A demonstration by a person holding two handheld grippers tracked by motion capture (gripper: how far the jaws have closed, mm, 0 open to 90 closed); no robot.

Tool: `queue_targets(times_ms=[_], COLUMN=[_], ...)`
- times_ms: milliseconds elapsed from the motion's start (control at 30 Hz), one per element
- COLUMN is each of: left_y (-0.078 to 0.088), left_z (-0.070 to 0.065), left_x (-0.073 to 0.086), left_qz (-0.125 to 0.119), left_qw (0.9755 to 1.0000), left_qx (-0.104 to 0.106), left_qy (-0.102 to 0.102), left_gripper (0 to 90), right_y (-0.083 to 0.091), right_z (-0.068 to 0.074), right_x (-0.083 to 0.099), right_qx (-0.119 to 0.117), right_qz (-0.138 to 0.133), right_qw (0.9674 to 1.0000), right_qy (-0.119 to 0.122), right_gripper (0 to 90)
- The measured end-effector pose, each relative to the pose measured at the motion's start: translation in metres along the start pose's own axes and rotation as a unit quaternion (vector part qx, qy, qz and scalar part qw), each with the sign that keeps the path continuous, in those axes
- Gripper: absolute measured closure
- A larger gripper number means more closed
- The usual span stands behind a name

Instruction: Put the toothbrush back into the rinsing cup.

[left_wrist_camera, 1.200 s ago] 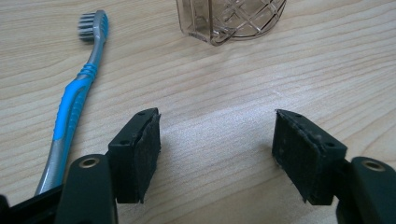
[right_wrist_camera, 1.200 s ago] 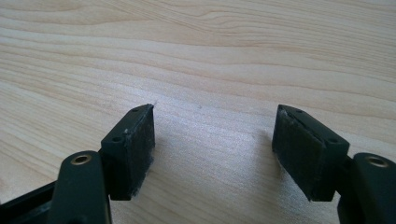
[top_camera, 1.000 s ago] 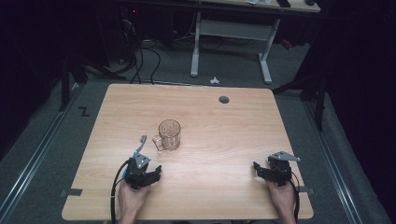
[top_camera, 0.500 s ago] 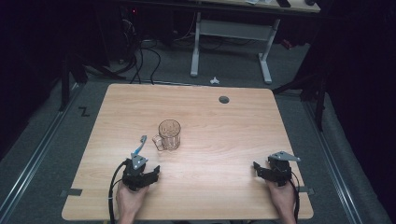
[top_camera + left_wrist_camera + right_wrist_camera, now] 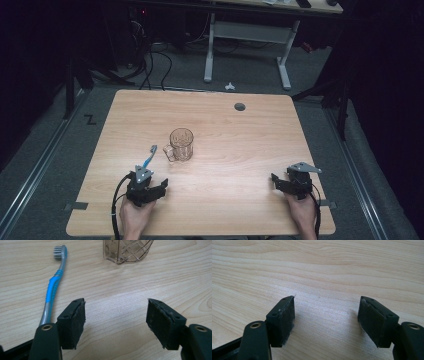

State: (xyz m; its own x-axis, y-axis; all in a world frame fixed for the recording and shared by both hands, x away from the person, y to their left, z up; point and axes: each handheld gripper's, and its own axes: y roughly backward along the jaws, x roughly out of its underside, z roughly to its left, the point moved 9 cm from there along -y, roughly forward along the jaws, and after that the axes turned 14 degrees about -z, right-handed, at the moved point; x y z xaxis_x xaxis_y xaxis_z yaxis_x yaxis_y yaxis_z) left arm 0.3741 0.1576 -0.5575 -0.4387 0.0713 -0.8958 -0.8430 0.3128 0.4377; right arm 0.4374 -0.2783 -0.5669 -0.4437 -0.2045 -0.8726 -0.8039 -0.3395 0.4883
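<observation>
A blue and grey toothbrush (image 5: 149, 155) lies flat on the wooden table (image 5: 230, 130), bristles pointing away from me. Just right of it stands a clear, diamond-patterned glass mug (image 5: 181, 144). My left gripper (image 5: 149, 176) rests near the front left of the table, right behind the toothbrush handle. In the left gripper view the toothbrush (image 5: 53, 285) runs past the outside of the left jaw, the mug (image 5: 127, 250) is ahead, and the left gripper (image 5: 115, 322) is open and holds nothing. My right gripper (image 5: 292, 175) sits at the front right; the right gripper (image 5: 325, 320) is open over bare wood.
A round cable hole (image 5: 239, 106) sits near the table's far edge. Beyond the table are a white desk frame (image 5: 245, 45) and cables on the floor. Tape marks (image 5: 76, 205) sit near the front left corner.
My left gripper has slid back slightly toward the near edge, a little away from the toothbrush. The right gripper, the mug and the toothbrush have not moved.
</observation>
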Motion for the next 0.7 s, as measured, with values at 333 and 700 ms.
queue_targets(times_ms=[333, 700], left_y=[0.013, 0.023], left_z=[0.008, 0.017], left_x=[-0.003, -0.007], left_qz=[0.000, 0.004], left_qw=[1.0000, 1.0000], left_qx=[-0.004, -0.008], left_qy=[0.002, 0.001], left_gripper=[32.5, 33.5], right_y=[0.000, 0.000], right_z=[0.000, 0.000], right_x=[0.000, 0.000], right_qx=[0.000, 0.000], right_qz=[0.000, 0.000], right_qw=[1.0000, 1.0000], right_qy=[0.000, 0.000], right_gripper=[30.2, 30.2])
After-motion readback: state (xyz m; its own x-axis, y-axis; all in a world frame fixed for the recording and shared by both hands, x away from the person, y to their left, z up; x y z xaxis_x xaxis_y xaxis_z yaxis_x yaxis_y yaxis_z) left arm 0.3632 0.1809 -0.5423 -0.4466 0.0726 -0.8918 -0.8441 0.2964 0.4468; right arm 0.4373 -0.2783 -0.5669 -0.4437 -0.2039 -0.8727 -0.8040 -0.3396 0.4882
